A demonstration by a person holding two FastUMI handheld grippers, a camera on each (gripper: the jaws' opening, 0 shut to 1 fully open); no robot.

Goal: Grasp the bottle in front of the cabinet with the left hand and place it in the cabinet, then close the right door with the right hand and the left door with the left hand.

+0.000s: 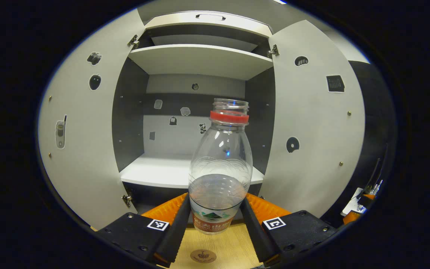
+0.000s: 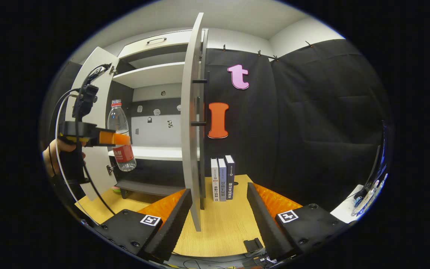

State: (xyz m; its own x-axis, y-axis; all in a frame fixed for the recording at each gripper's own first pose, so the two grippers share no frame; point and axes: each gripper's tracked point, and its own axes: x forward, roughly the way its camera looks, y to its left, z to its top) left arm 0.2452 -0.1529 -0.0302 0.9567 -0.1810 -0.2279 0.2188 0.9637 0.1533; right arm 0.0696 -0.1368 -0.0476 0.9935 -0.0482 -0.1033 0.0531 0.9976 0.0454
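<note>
Status: I am gripping bottle (image 1: 220, 164) in left hand-held gripper (image 1: 215, 218), both fingers pressing on its lower body, bottle upright, lifted off worktop (image 1: 215, 243), in front of cabinet (image 1: 200, 59) opening.

Grasp done. Left to do: placing on lower shelf (image 1: 155, 172), closing both doors.

Right hand-held gripper (image 2: 218, 220) is hanging open, gripping nothing, near edge of right door (image 2: 192, 130) (handle on its outer face).

Left door (image 1: 84, 149) standing wide open.

Obstacles: none seen on shelf. Books (image 2: 222, 179) standing upright on worktop beyond right door, probably outside door swing.

Rec. booth: black cloth wall (image 2: 312, 112), cabinet (image 1: 200, 59).
</note>
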